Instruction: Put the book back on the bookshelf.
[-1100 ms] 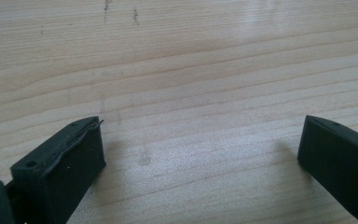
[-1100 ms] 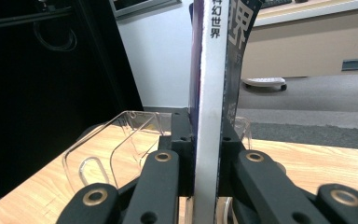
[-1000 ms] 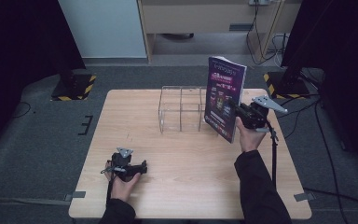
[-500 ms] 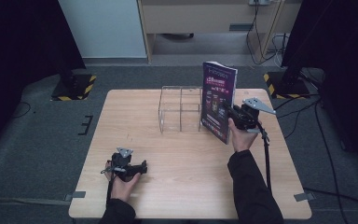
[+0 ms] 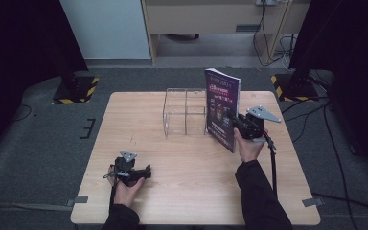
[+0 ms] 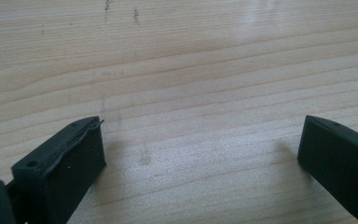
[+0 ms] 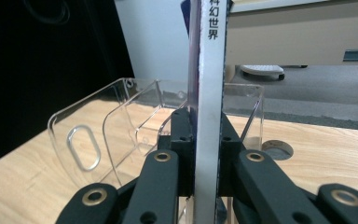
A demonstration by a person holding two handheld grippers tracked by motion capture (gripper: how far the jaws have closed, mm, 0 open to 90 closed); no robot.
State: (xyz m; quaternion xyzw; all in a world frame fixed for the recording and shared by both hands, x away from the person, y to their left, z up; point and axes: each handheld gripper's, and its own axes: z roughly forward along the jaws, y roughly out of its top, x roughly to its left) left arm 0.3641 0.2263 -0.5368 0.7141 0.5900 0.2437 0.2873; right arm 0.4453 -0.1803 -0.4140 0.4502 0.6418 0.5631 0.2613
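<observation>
Wood grain runs bare between the wide-apart jaws of my left gripper, which rests on the table well to the near left of the rack and holds nothing. That clear rack stands at the table's far middle. Just right of it, my right gripper is clamped on the spine of the book, held upright. I judge I am mid-carry; next I must line the book over a slot and lower it straight.
</observation>
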